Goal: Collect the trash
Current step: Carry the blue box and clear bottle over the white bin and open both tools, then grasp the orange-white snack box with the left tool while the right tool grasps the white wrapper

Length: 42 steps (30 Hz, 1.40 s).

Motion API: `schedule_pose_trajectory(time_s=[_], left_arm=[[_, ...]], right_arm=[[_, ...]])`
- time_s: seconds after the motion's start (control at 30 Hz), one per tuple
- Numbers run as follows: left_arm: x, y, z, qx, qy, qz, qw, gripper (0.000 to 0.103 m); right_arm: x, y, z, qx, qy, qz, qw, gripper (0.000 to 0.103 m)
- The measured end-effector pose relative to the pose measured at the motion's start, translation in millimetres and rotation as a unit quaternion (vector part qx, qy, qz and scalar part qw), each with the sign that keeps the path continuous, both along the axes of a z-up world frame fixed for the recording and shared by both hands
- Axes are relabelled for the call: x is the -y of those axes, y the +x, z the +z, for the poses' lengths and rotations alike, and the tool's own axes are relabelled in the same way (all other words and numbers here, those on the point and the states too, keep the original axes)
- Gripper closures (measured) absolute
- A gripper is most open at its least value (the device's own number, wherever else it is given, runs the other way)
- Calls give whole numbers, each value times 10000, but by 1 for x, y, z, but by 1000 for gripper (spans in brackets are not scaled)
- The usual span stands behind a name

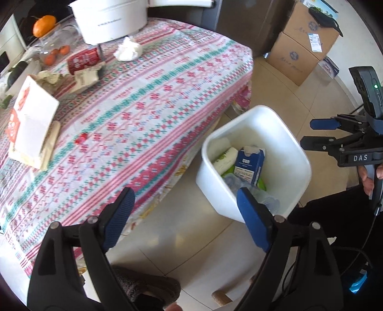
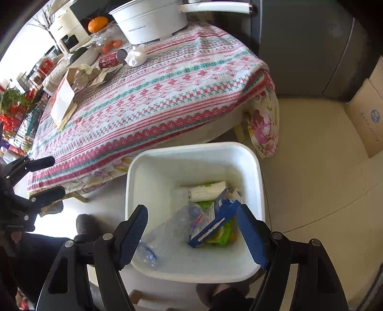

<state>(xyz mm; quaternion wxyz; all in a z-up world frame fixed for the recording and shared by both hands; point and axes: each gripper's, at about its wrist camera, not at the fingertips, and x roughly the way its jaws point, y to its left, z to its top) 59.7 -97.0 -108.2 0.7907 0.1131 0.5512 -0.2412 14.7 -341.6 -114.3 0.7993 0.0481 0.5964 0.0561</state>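
Observation:
A white bin (image 1: 294, 153) (image 2: 148, 186) stands on the floor beside the table. In it lie a blue carton (image 1: 249, 165) (image 2: 213, 220), a clear plastic bottle (image 2: 167, 232), a white roll (image 2: 208, 190) and green packaging (image 2: 220, 236). On the table lie a red can (image 1: 82, 61) (image 2: 110, 61), a crumpled tissue (image 1: 128, 50) (image 2: 137, 56), torn paper wrappers (image 1: 86, 77) (image 2: 95, 74), a white-and-red paper bag (image 1: 31, 119) (image 2: 63, 100) and a small red scrap (image 1: 81, 138). My left gripper (image 1: 184, 215) is open and empty over the table's edge. My right gripper (image 2: 194, 236) is open and empty above the bin.
A patterned cloth covers the table (image 1: 155, 95) (image 2: 167, 83). A white pot (image 1: 107, 16) (image 2: 150, 21), an orange (image 1: 44, 25) (image 2: 97, 24) and a glass jar of small oranges (image 1: 56, 51) stand at the back. Cardboard boxes (image 1: 301, 43) (image 2: 368, 114) sit on the tiled floor.

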Motion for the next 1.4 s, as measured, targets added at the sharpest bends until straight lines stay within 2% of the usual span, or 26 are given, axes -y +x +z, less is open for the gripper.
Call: schedule_pose_trajectory(time_s=[0.07,0.2,0.27,0.43,0.5,0.57,0.67,0.8,0.9,0.97,1.03,1.13,1.27,1.4], left_arm=[[-8,3,2,34,10,115,9999,9],[-30,11,7,130,-37,423,9990,7],[-44,15,10,206,-49,619,9979,3],[-87,30,18,500,-57,1403,9888,1],[-109,38,21,661,-73,1796,9815,1],[-130,47,24,810,-61,2112,9741,1],[-157,60,29,935,-154,2450,9649,1],[-193,82,28,804,-451,2896,9527,1],[-217,98,24,681,-639,3267,9405,1],[-231,105,23,582,-973,3527,9288,1],[-245,113,19,465,-1675,3740,9110,1],[-253,125,7,307,-2302,3890,8915,7],[-251,141,-9,212,-2477,3968,8836,13],[-261,154,-26,122,-2761,4151,8668,16]], right_arm=[[-7,3,3,47,-47,79,9999,25],[-25,11,10,153,-145,249,9995,24],[-35,16,15,231,-164,316,9991,14],[-60,32,30,535,-274,453,9972,12],[-69,40,34,615,-328,460,9965,10],[-81,49,38,719,-361,491,9955,2],[-99,61,44,865,-409,608,9936,0],[-124,76,45,931,-412,781,9917,0],[-138,86,46,940,-426,868,9909,0],[-143,92,46,951,-426,868,9908,0],[-147,99,46,928,-359,857,9913,0],[-151,107,43,918,-323,817,9919,0],[-156,113,38,845,-297,854,9923,0],[-157,115,34,791,-299,908,9923,0]])
